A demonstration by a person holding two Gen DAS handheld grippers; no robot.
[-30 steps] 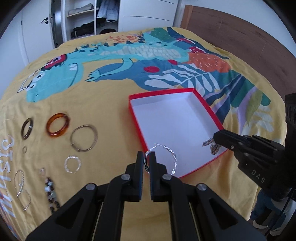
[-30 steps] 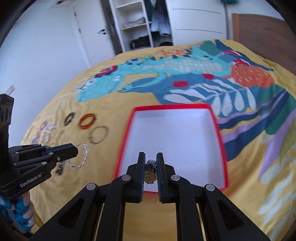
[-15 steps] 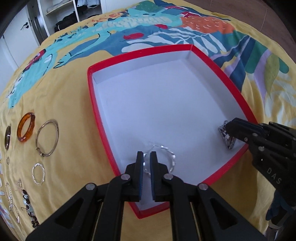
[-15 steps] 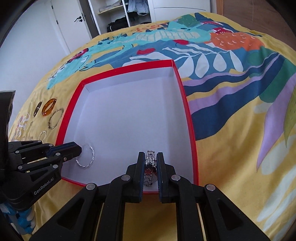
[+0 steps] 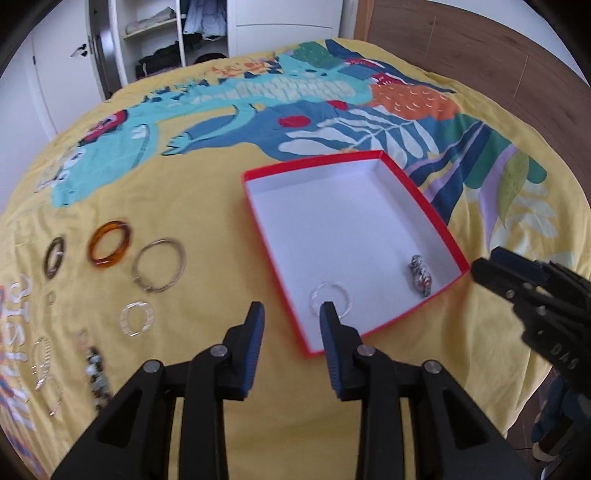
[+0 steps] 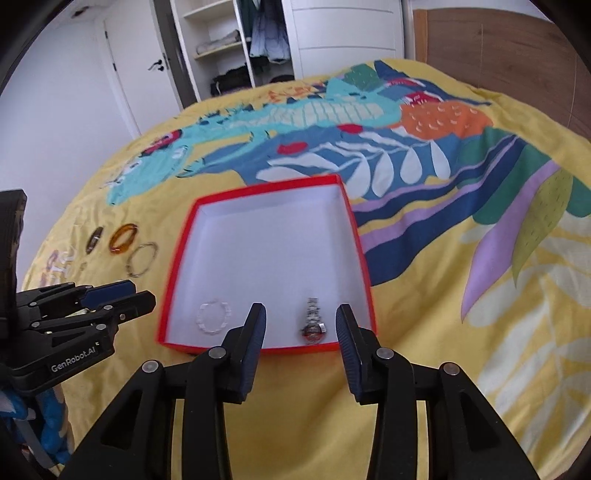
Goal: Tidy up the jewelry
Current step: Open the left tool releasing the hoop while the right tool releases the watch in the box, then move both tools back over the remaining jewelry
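Both tools [image 5: 291, 314] [image 6: 301, 319] now spread, empty.

Ahead of the claw spreads a yellow bedspread [image 5: 207, 192] (printed with a teal dinosaur). Beyond it stands an open wardrobe [image 5: 173, 33] with what look like folded clothes; a wooden headboard [image 6: 517, 55] rises far right.

A bed covered by a yellow bedspread [image 5: 207, 192] with a teal-and-blue dinosaur print carried a shallow red cardboard box [image 5: 275, 254] near centre. At nine o'clock from it lay an amber ring-shaped bangle [image 5: 110, 248], a thin metal hoop [image 5: 159, 265] and a small clear ring [image 5: 136, 319].
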